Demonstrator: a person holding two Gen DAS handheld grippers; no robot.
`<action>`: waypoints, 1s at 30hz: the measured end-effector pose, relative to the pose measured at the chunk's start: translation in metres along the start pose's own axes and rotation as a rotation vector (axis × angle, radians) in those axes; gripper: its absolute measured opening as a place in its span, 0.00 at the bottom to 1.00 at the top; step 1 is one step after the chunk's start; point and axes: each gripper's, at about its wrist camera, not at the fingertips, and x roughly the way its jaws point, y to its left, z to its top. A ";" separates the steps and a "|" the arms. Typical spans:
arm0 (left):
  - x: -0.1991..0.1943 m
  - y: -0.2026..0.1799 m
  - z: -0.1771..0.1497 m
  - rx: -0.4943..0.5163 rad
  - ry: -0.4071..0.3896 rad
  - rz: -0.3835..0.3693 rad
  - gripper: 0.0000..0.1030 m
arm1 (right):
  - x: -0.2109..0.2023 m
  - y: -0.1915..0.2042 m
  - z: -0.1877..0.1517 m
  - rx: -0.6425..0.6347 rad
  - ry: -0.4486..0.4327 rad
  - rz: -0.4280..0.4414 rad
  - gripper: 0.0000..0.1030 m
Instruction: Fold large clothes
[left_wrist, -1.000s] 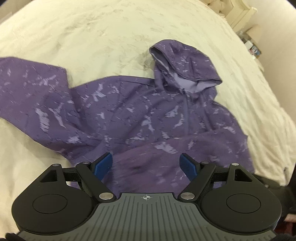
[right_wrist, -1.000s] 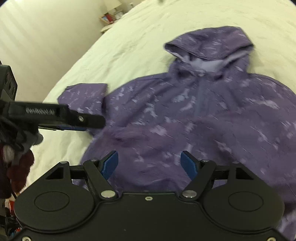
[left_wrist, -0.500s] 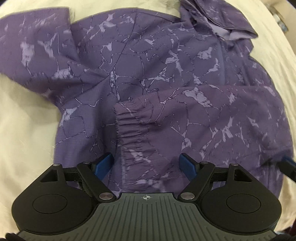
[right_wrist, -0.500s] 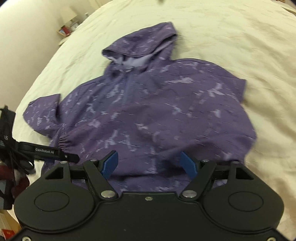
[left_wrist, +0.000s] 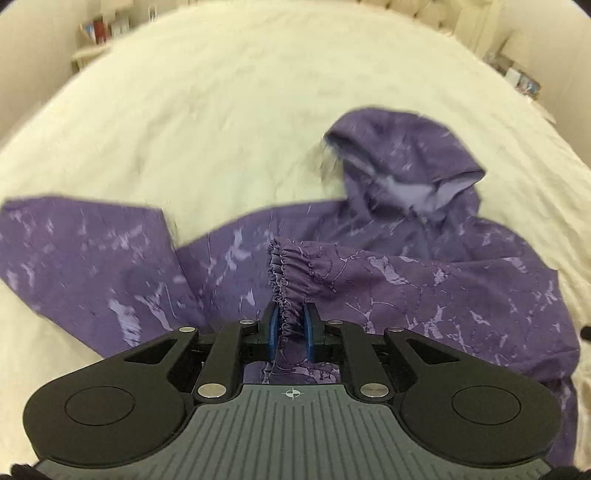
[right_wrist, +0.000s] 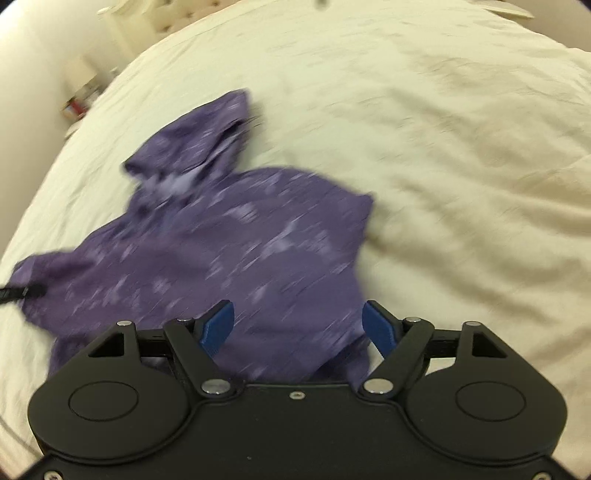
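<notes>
Closing just now, left gripper (left_wrist: 289, 325) pinches the hoodie's (left_wrist: 424, 280) elastic cuff (left_wrist: 291, 273).

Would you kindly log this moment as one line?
left gripper: just closed on sleeve cuff | right gripper: open over hoodie | bed

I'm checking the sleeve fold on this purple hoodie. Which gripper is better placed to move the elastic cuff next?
Left. The left gripper has just closed its jaws on the elastic cuff lying across the hoodie. The right gripper is open above the hoodie's body, holding nothing.
</notes>
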 end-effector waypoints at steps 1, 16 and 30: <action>0.004 0.002 -0.002 -0.005 0.013 0.008 0.13 | 0.006 -0.003 0.006 0.003 -0.002 -0.022 0.75; 0.032 0.024 -0.010 -0.112 0.120 -0.063 0.15 | 0.083 -0.036 0.071 0.058 0.102 -0.041 0.07; 0.046 0.009 -0.020 -0.056 0.162 -0.037 0.16 | 0.044 -0.029 0.039 0.013 0.058 -0.101 0.53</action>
